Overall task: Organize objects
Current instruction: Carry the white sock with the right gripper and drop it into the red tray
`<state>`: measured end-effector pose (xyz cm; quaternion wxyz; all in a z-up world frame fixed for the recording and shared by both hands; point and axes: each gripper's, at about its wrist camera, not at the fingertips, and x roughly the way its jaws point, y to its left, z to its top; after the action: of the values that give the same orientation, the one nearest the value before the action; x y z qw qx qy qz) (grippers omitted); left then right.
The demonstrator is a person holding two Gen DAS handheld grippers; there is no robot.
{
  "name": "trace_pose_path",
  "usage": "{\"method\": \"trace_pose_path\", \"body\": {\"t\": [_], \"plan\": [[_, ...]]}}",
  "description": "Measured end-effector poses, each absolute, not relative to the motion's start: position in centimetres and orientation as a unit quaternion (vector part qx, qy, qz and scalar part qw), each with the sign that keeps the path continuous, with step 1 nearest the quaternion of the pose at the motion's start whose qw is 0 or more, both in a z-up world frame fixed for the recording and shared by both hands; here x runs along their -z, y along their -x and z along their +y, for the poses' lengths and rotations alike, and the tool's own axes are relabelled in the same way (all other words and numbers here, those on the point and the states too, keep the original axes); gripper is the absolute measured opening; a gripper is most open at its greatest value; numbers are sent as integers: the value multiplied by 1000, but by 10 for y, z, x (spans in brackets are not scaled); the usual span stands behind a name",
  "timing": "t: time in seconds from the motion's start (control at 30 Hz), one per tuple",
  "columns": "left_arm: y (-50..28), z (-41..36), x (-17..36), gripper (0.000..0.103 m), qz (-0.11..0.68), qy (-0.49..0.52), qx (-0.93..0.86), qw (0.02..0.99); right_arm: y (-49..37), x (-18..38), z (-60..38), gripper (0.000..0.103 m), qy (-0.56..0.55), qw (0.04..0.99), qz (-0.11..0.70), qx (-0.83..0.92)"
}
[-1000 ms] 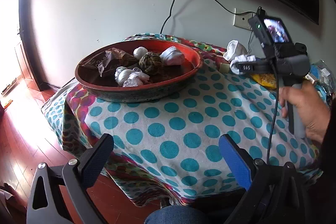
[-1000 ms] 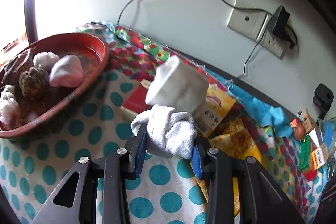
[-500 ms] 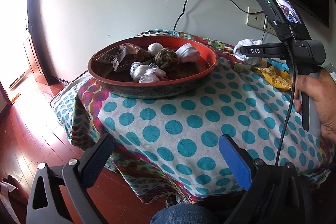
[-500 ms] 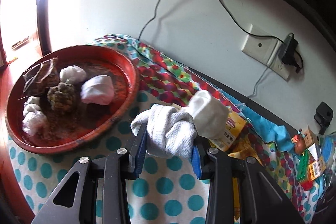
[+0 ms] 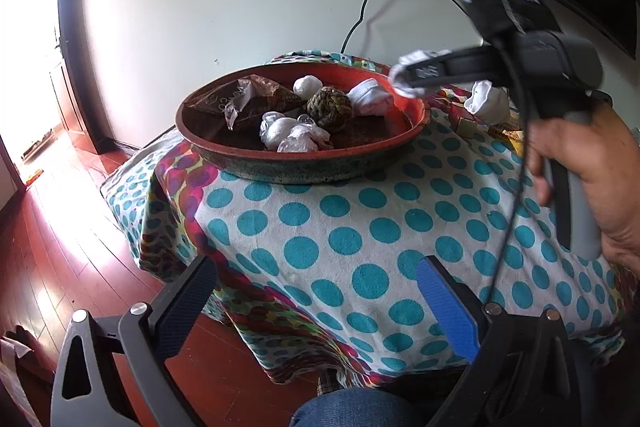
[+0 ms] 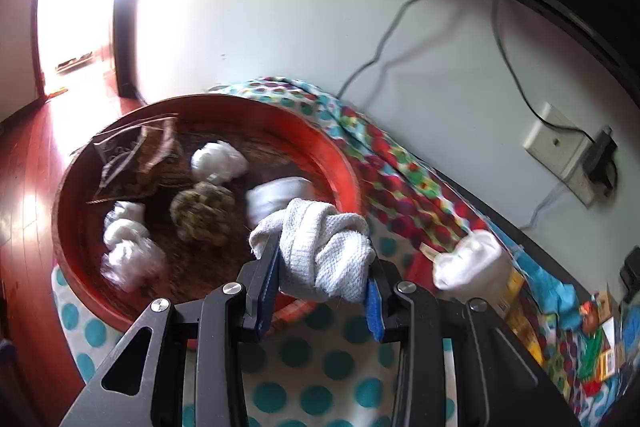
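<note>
Right tool [image 6: 322, 291] clenched on a knotted white waffle-weave cloth bundle [image 6: 320, 247], held over the near rim of the red basin [image 6: 344, 167] on the polka-dot-covered table [image 5: 360, 227], beside other white bundles within; left tool [image 5: 316, 303] spread wide, grasping nothing, low before the table.

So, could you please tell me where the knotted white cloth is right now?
The knotted white cloth is clamped in the right gripper, held above the near right rim of the red bowl, just beside a white bundle lying inside it.
</note>
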<state>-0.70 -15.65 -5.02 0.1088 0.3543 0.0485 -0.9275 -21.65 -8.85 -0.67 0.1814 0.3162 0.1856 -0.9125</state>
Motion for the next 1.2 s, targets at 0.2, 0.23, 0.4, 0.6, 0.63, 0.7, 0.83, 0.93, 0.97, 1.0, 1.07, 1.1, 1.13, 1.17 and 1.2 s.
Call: {"method": "trace_pose_path", "body": {"t": [0.2, 0.23, 0.4, 0.6, 0.63, 0.7, 0.83, 0.93, 0.97, 1.0, 1.07, 1.1, 1.13, 1.17, 1.2], "plan": [[9, -163, 53, 102, 60, -359, 925, 107, 218, 16, -122, 34, -324, 215, 213, 896], [10, -164, 53, 102, 63, -360, 925, 106, 217, 19, -127, 34, -325, 220, 216, 894], [13, -169, 56, 102, 70, -364, 923, 106, 213, 32, -145, 34, -328, 234, 227, 887], [14, -173, 56, 102, 77, -364, 922, 106, 208, 36, -139, 34, -340, 246, 200, 885], [14, -173, 56, 102, 76, -365, 922, 106, 206, 37, -138, 34, -342, 250, 198, 884], [14, -172, 56, 102, 75, -366, 922, 106, 202, 40, -140, 34, -347, 263, 202, 877], [14, -170, 56, 102, 70, -365, 922, 108, 196, 46, -148, 37, -360, 290, 215, 861], [14, -169, 56, 102, 68, -364, 922, 109, 203, 53, -154, 51, -381, 301, 215, 847], [14, -170, 56, 102, 69, -364, 922, 110, 207, 56, -154, 53, -400, 311, 205, 838], [13, -170, 56, 102, 69, -364, 923, 110, 208, 55, -152, 55, -400, 308, 202, 839], [14, -170, 56, 102, 68, -364, 922, 111, 205, 45, -145, 73, -373, 289, 201, 859], [14, -170, 56, 102, 66, -364, 922, 111, 202, 37, -137, 80, -352, 282, 191, 872], [14, -170, 56, 102, 65, -364, 923, 111, 201, 28, -128, 91, -337, 276, 175, 883], [14, -170, 56, 102, 65, -364, 923, 110, 200, 24, -122, 92, -332, 272, 167, 888], [14, -169, 56, 102, 64, -364, 923, 110, 201, 17, -111, 92, -324, 264, 154, 895]]}}
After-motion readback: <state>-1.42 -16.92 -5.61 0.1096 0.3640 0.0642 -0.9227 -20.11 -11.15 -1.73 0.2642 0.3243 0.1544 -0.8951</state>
